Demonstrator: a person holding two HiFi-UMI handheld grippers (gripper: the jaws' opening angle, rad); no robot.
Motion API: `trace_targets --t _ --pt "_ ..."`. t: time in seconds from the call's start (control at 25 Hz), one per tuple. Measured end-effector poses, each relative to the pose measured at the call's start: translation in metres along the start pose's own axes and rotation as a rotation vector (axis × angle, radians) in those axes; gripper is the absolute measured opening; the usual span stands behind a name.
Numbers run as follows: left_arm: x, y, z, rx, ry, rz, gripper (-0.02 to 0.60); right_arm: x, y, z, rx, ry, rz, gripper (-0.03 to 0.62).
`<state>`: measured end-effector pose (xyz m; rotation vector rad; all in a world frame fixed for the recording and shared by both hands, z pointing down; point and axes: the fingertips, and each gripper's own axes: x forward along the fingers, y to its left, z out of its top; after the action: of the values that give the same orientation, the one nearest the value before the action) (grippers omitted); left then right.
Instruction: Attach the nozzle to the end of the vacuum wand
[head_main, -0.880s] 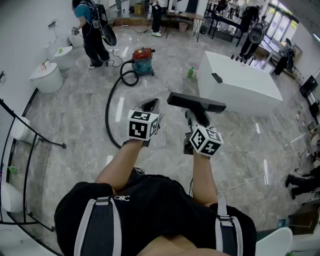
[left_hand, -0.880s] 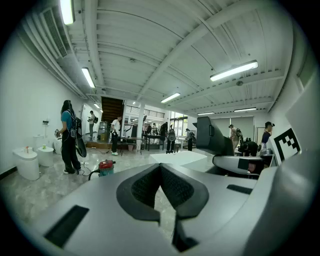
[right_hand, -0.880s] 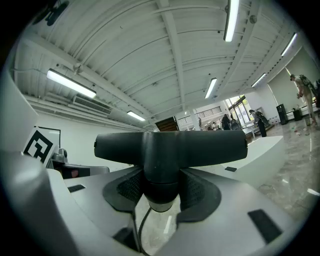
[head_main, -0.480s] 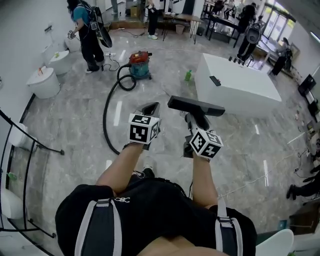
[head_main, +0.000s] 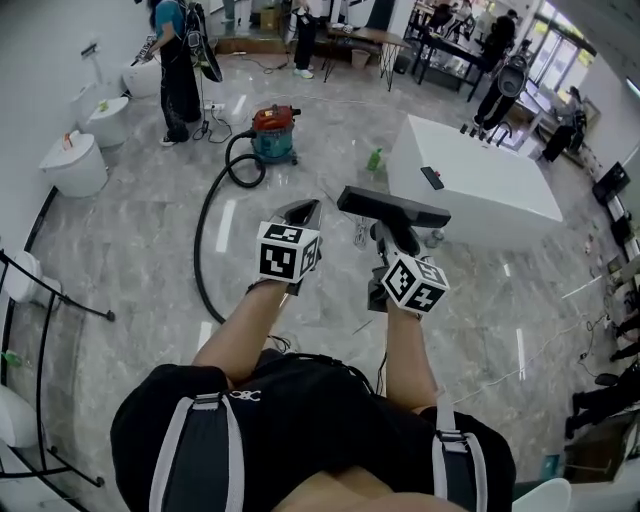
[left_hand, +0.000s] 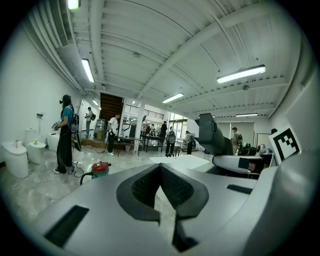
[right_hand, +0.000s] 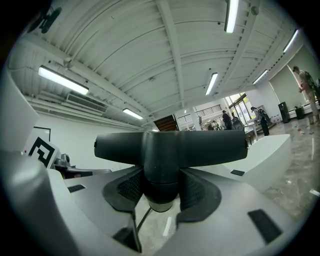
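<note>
A black T-shaped floor nozzle (head_main: 393, 207) is held up at chest height, its bar lying crosswise. My right gripper (head_main: 385, 232) is shut on the nozzle's round neck (right_hand: 160, 175), with the pads pressing it from both sides. The bar (right_hand: 170, 145) spans the right gripper view. My left gripper (head_main: 303, 210) hovers just left of the nozzle, shut and holding nothing; its pads (left_hand: 150, 185) meet. A red and blue vacuum cleaner (head_main: 273, 133) stands on the floor ahead. Its black hose (head_main: 205, 215) curves toward me, and the hose's end is hidden behind my left arm.
A large white block table (head_main: 470, 180) stands ahead on the right, with a green bottle (head_main: 375, 159) on the floor beside it. White toilets (head_main: 70, 165) line the left wall, where a person (head_main: 180, 60) stands. A black rack (head_main: 40, 340) is at my left.
The floor scene has slid a little left and down in the head view as the wearer steps. Both grippers keep the same pose, and the nozzle stays gripped.
</note>
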<state>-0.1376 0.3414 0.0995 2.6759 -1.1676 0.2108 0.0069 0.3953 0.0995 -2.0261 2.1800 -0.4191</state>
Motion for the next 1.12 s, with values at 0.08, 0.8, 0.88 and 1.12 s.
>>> trace_targets --t 0.08,0.8,0.88,1.12 --pt "0.019 0.021 0.008 -0.014 -0.003 0.005 0.009 0.029 0.002 0.007 -0.01 0.005 0.012 0.198" --pt "0.161 0.183 0.04 -0.027 0.056 0.049 0.009 0.252 0.004 0.017 0.003 0.039 0.056 0.198" --pt "0.17 0.189 0.042 -0.03 0.062 0.055 0.009 0.264 0.002 0.016 0.011 0.048 0.064 0.198" --pt "0.198 0.207 0.043 -0.029 0.063 0.098 0.009 0.302 -0.012 0.017 0.015 0.051 0.104 0.198"
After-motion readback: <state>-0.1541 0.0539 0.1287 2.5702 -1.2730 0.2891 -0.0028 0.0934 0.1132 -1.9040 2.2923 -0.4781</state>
